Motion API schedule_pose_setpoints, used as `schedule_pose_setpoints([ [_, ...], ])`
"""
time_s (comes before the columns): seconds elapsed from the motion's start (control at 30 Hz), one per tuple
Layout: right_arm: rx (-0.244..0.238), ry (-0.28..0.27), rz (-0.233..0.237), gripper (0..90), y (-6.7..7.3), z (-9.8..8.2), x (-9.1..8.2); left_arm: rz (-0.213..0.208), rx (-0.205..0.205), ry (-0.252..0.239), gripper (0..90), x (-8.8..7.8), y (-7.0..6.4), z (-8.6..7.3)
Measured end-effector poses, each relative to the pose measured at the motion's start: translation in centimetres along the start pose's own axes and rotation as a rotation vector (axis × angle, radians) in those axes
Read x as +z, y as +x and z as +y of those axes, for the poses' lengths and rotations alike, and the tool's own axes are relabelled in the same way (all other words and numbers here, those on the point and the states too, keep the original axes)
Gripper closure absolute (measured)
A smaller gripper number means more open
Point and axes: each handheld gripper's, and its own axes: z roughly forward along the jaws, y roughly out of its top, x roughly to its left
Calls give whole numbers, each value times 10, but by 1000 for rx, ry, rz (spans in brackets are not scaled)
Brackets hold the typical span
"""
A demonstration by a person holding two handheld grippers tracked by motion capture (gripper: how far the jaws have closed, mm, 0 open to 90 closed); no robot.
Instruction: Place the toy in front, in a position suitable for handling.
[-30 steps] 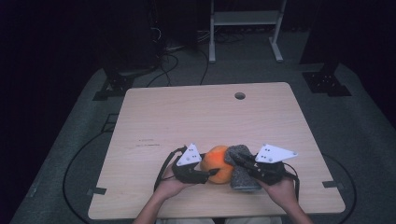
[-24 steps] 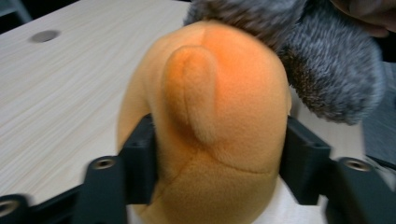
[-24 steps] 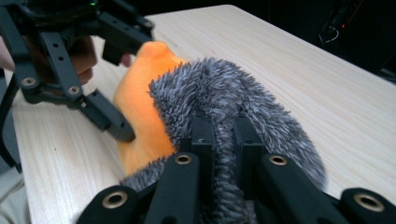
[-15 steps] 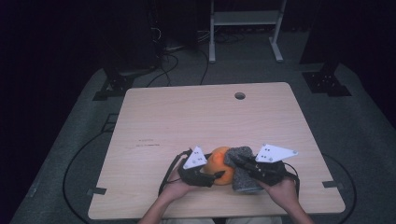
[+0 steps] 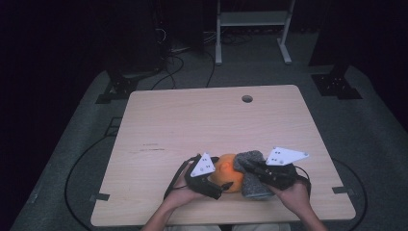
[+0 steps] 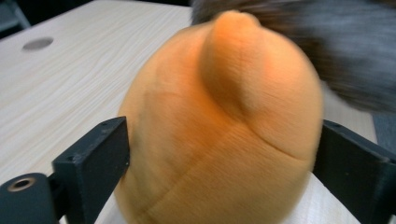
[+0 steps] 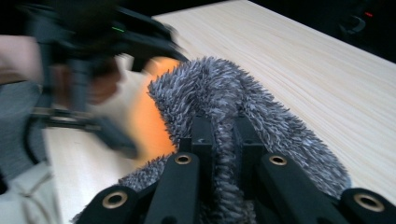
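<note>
An orange plush ball [image 5: 227, 174] lies near the table's front edge, pressed against a grey fuzzy cloth [image 5: 253, 162] on its right. My left gripper [image 5: 222, 186] reaches in from the left. In the left gripper view the ball [image 6: 219, 121] bulges between the jaws and touches both pads [image 6: 100, 149]. Those jaws have just been opening, with the ball still filling the gap. My right gripper [image 5: 244, 167] comes from the right. It is shut [image 7: 222, 135] on a pinched fold of the grey cloth [image 7: 285, 126].
The wooden table [image 5: 202, 120] has a round cable hole [image 5: 247, 98] at the back right. A person's hands hold both grippers at the front edge. Cables and a metal stand [image 5: 250, 29] are on the dark floor behind.
My left gripper has edged slightly right and toward the front edge against the orange ball. The right gripper and the grey cloth have stayed in place.
</note>
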Motion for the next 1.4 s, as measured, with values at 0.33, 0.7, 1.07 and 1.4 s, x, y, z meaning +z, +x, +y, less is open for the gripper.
schedule_pose_setpoints([
  [0.33,9,-15,60,814,4,0,4,-17,59,45,98,3,-7,1],
  [0.7,136,-34,-24,815,-30,-18,-9,12,109,12,352,1,-11,0],
  [1.07,177,33,-78,815,-40,-33,-4,4,74,-4,351,-6,-3,-7],
  [1.4,165,53,-93,815,-38,-32,3,87,45,-26,360,-18,3,-1],
])
